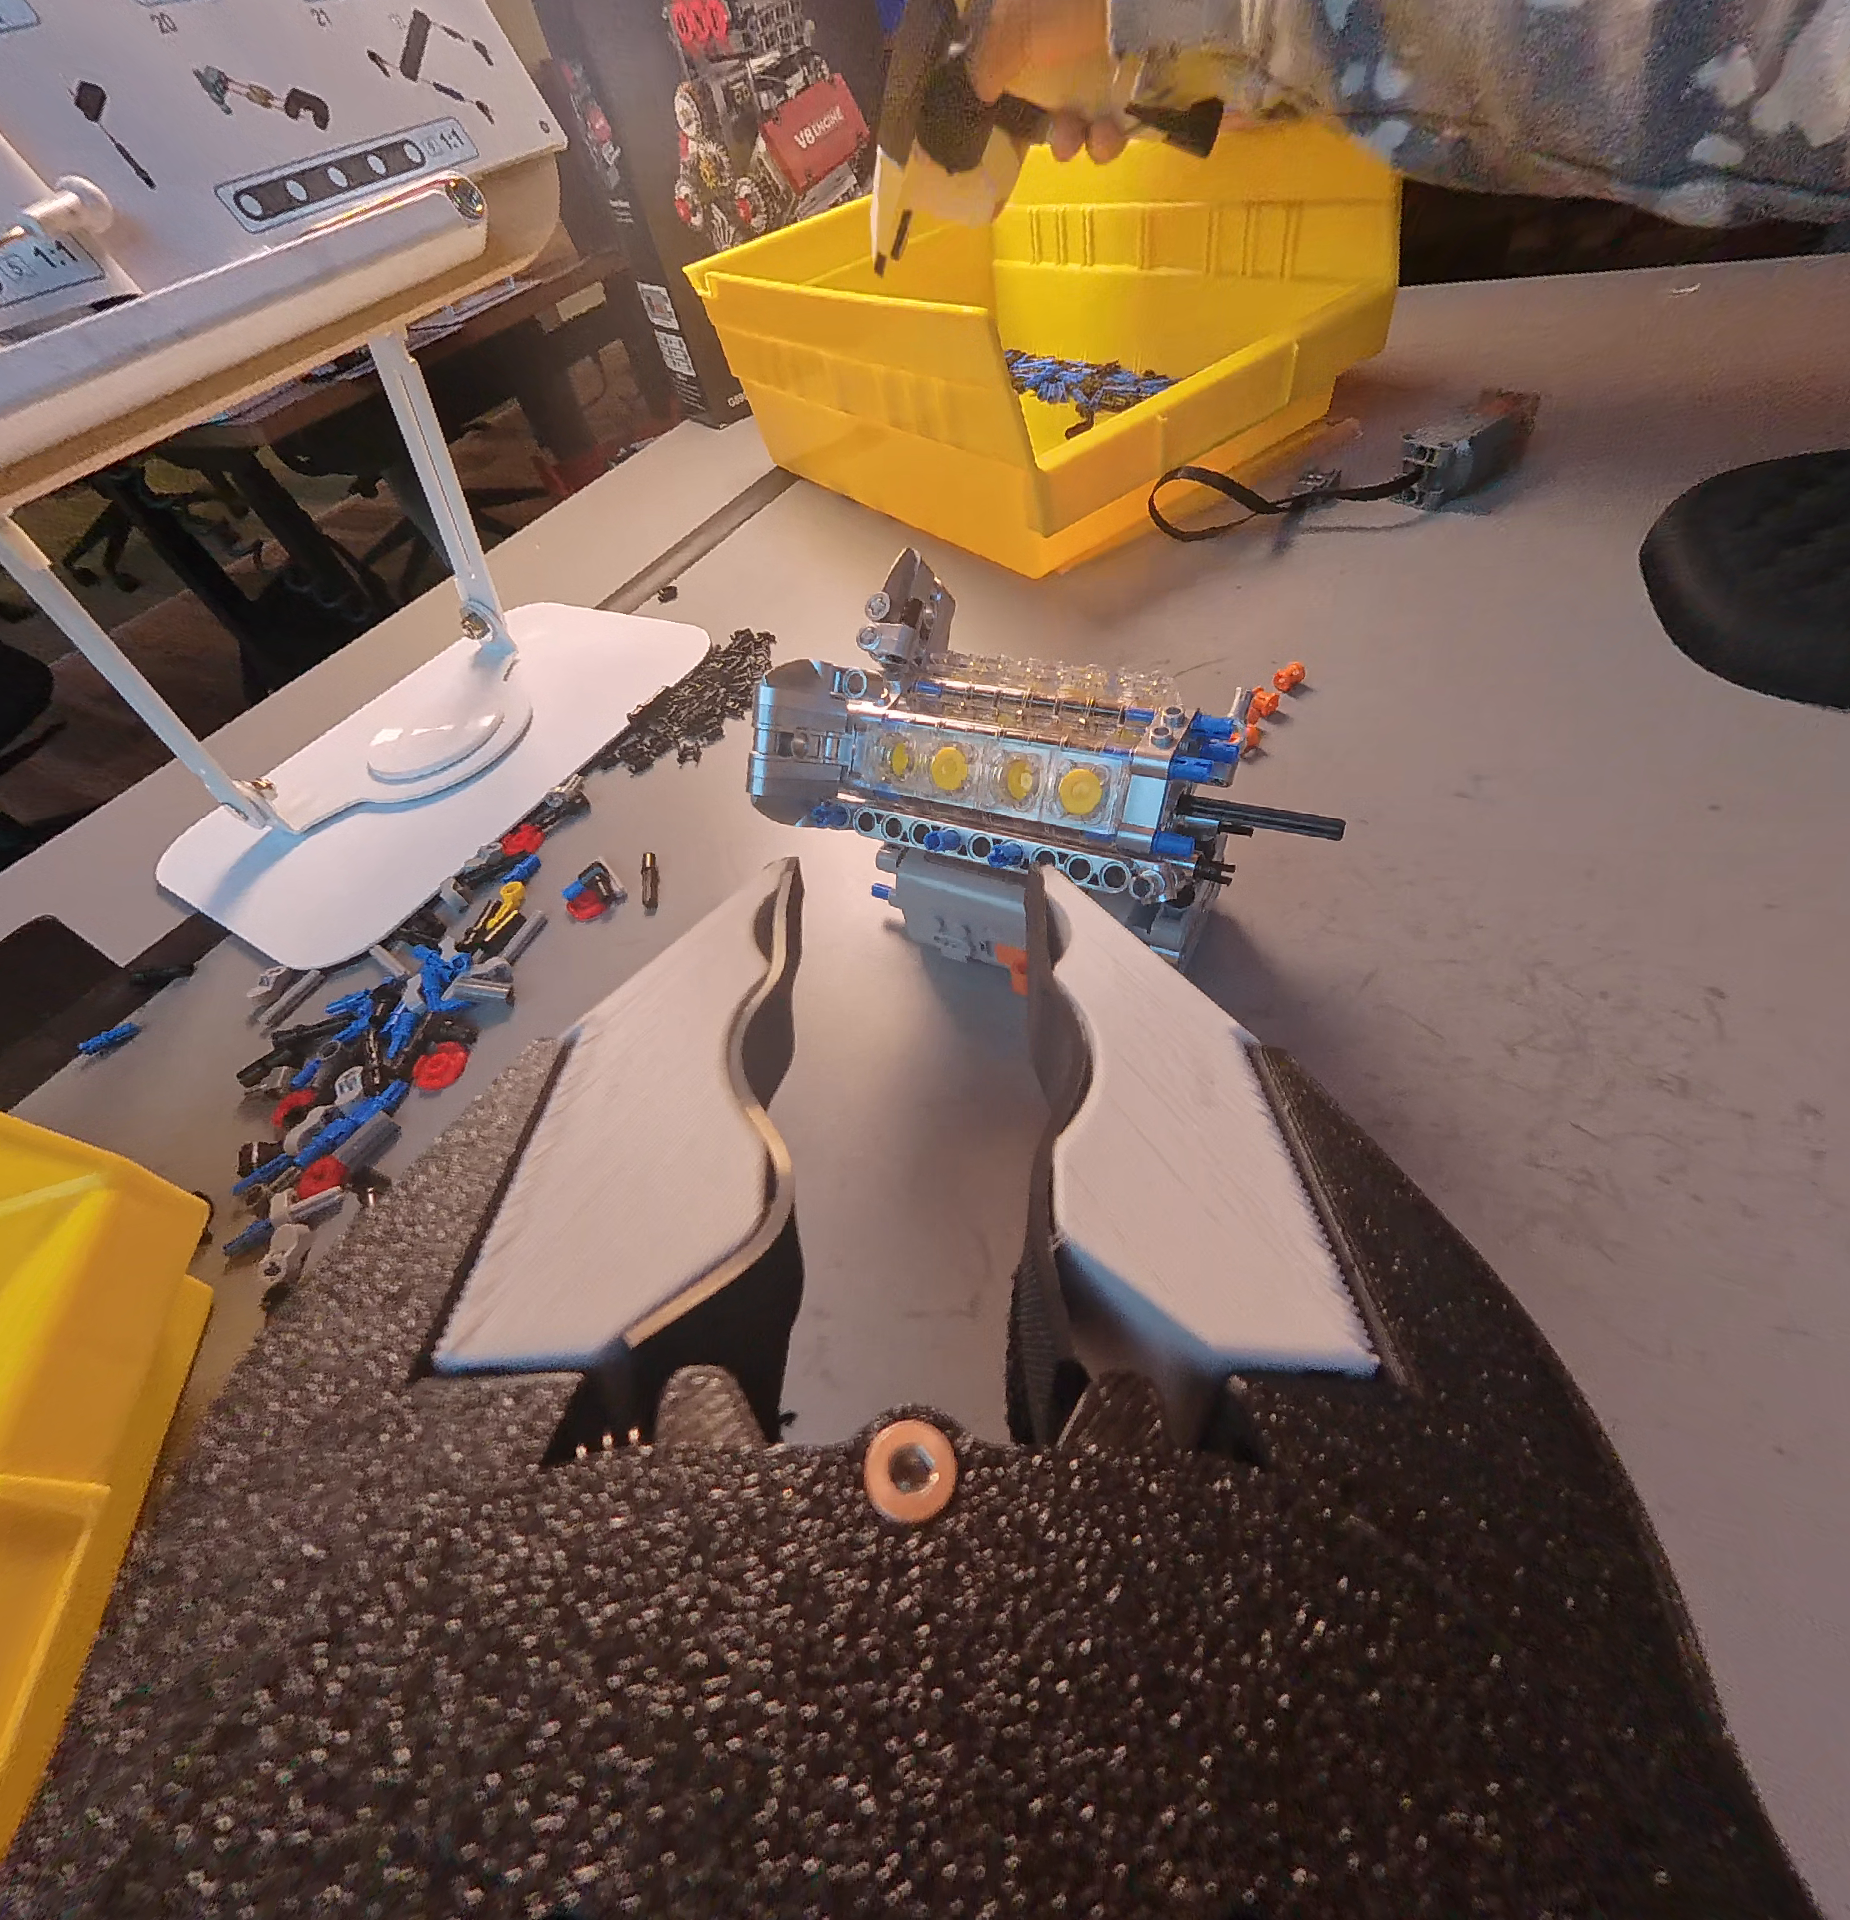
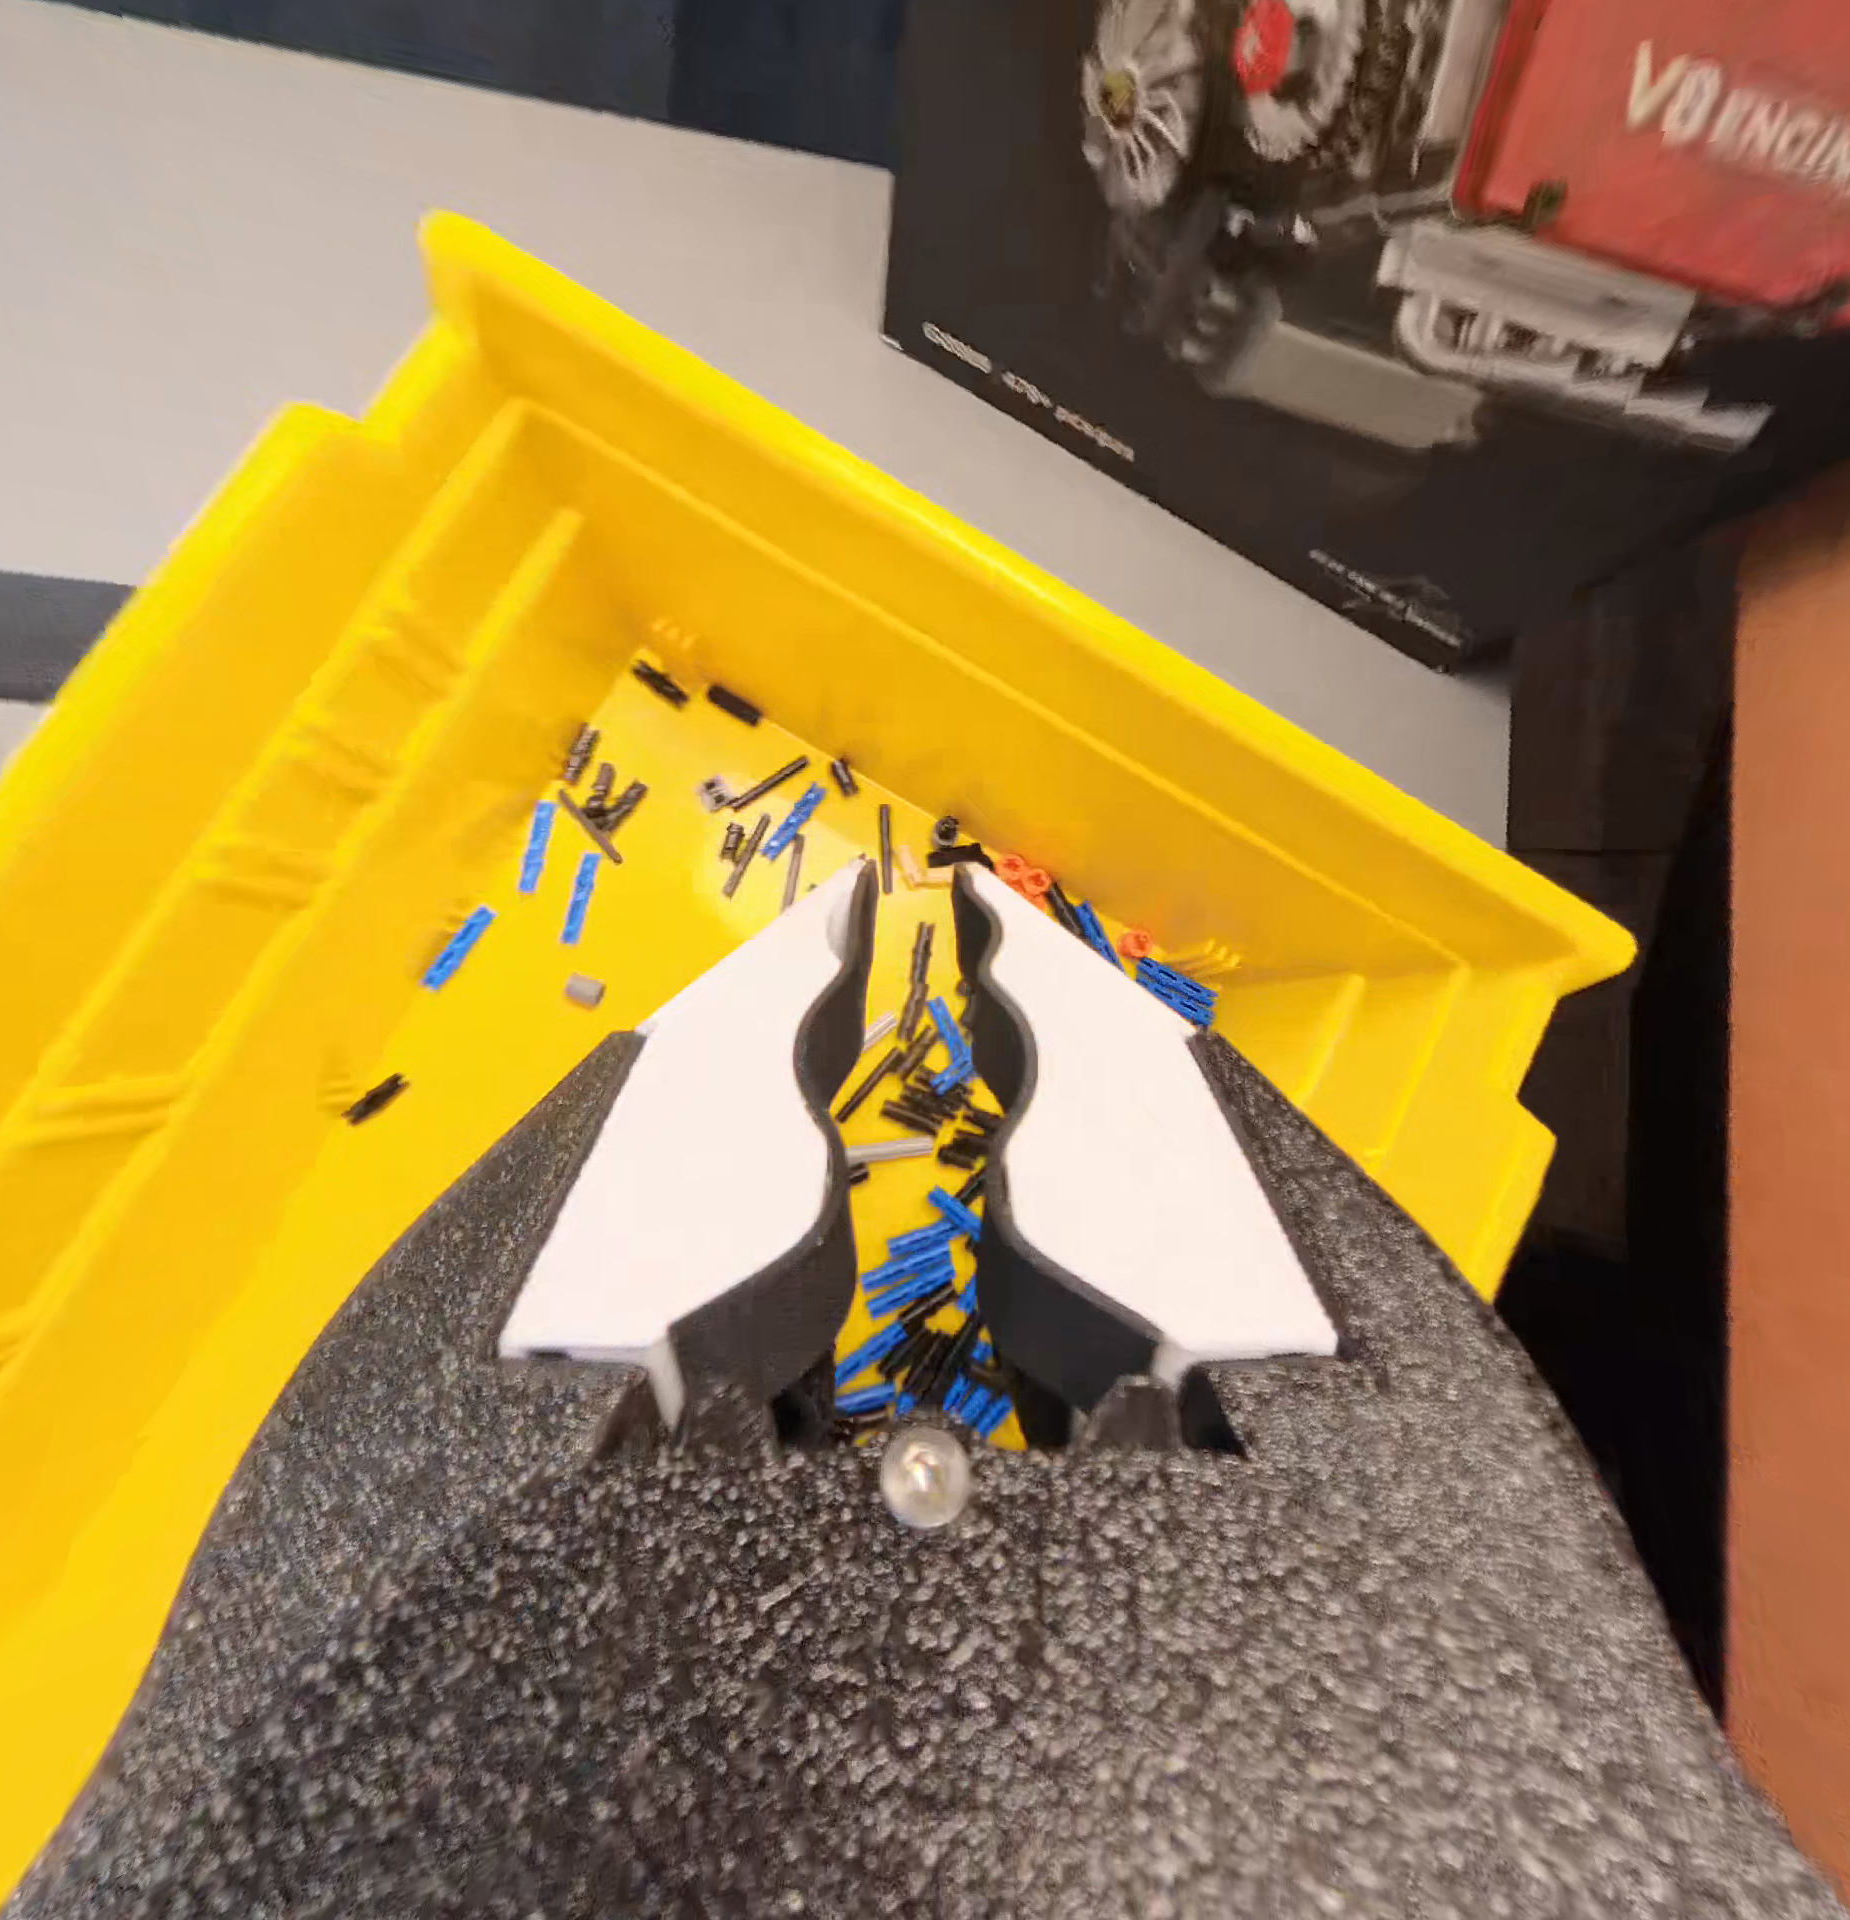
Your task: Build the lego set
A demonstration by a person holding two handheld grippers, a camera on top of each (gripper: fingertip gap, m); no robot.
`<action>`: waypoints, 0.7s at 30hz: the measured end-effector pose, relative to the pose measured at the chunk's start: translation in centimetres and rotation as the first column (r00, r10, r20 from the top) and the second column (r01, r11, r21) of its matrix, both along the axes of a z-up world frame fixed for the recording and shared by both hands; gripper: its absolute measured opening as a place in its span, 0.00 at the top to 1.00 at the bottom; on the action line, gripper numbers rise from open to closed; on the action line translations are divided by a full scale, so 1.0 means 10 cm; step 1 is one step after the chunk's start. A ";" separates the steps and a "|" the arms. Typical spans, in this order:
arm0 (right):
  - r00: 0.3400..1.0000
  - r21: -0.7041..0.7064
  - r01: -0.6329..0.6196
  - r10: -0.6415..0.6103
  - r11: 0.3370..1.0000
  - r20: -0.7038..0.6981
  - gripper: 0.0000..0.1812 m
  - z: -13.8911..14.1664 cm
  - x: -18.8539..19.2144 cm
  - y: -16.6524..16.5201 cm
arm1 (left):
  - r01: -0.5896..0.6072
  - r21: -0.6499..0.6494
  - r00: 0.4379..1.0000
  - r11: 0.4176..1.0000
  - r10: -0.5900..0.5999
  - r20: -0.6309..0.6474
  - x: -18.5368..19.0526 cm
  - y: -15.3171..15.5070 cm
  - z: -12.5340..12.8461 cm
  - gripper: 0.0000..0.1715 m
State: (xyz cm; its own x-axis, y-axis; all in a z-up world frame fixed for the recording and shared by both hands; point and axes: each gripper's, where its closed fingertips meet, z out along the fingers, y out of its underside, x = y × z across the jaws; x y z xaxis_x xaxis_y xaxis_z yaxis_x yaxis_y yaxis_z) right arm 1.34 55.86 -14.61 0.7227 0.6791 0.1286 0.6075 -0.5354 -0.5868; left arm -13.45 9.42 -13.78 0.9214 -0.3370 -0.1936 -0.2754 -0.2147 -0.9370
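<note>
Two grippers were seen, each with its fingers apart and nothing held between them. The left gripper was held low over the grey table, its fingertips just in front of a brick-built engine model of grey, clear and yellow pieces, with no contact that could be made out. Loose small parts in blue, black and red were scattered on the table to the left, beside the white base of a stand on which an instruction sheet was propped. A grey motor with a black cable lay farther back, near a yellow bin. The right gripper was pointed down into that yellow bin, its narrowly parted tips held above a heap of blue and black pins near one corner; whether any pin was touched could not be told. A dark printed box stood behind the bin.
</note>
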 end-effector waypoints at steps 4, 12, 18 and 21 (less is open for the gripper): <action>0.993 -0.046 0.121 -0.121 0.992 0.004 0.93 -0.36 0.15 0.20 | 0.010 0.005 1.000 1.000 -0.010 0.003 0.01 0.00 0.02 0.76; 0.986 -0.057 0.169 -0.169 0.984 0.005 0.95 -0.53 0.19 0.28 | 0.010 -0.004 1.000 1.000 -0.010 0.018 -0.02 0.01 0.01 0.76; 0.984 -0.054 0.175 -0.176 0.983 -0.004 0.95 -0.53 0.18 0.31 | 0.010 -0.017 1.000 1.000 -0.010 0.009 -0.02 0.02 -0.03 0.76; 0.984 -0.059 0.176 -0.177 0.983 -0.008 0.95 -0.53 0.18 0.31 | 0.011 -0.020 1.000 1.000 -0.011 0.006 -0.01 0.01 -0.04 0.76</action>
